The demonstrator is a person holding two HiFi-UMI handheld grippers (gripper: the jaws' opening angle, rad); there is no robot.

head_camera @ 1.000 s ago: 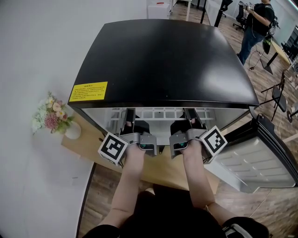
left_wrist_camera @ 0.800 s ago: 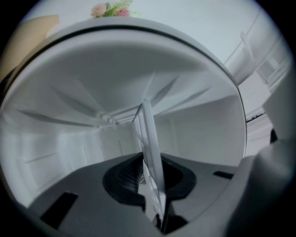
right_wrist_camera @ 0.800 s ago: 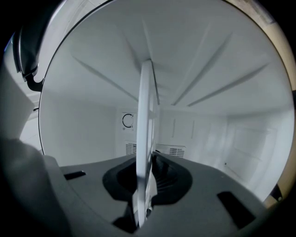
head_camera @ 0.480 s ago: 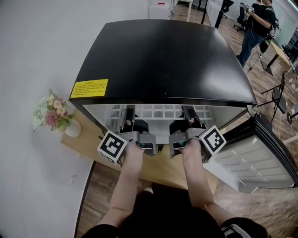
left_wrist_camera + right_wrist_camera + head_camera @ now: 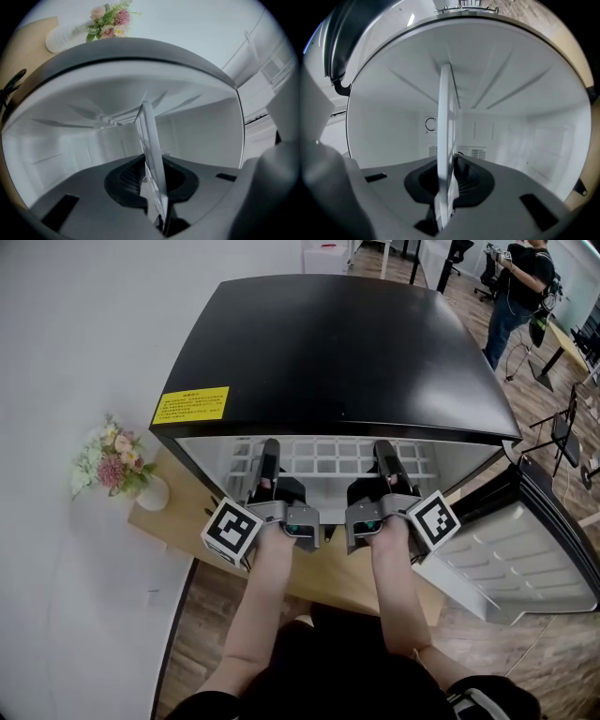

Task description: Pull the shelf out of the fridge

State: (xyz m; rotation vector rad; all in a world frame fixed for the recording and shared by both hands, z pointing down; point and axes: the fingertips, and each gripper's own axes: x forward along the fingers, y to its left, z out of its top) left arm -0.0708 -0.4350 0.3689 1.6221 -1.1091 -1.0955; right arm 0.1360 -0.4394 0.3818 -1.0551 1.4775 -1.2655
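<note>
My head camera looks steeply down, with the fridge [image 5: 328, 352] at 12 o'clock. The 2 gripper cameras face inside it, close on its shelf [image 5: 151, 150].

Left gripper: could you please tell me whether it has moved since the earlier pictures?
No. The left gripper, clamped on the shelf, keeps its spacing from the vase; the camera shifted.

we take this for an open office or lab floor, not a home. a small black fridge [image 5: 328, 352] stands on a light wooden counter [image 5: 171, 526] set against a bare white wall [image 5: 84, 334], with a vase of flowers [image 5: 117, 472] near the counter's left edge as the only homely touch. past the fridge's far right corner, a wood-plank floor [image 5: 469, 315] runs on to a long desk [image 5: 561, 338] and a dark chair [image 5: 562, 432], and a person [image 5: 517, 282] stands among them.
</note>
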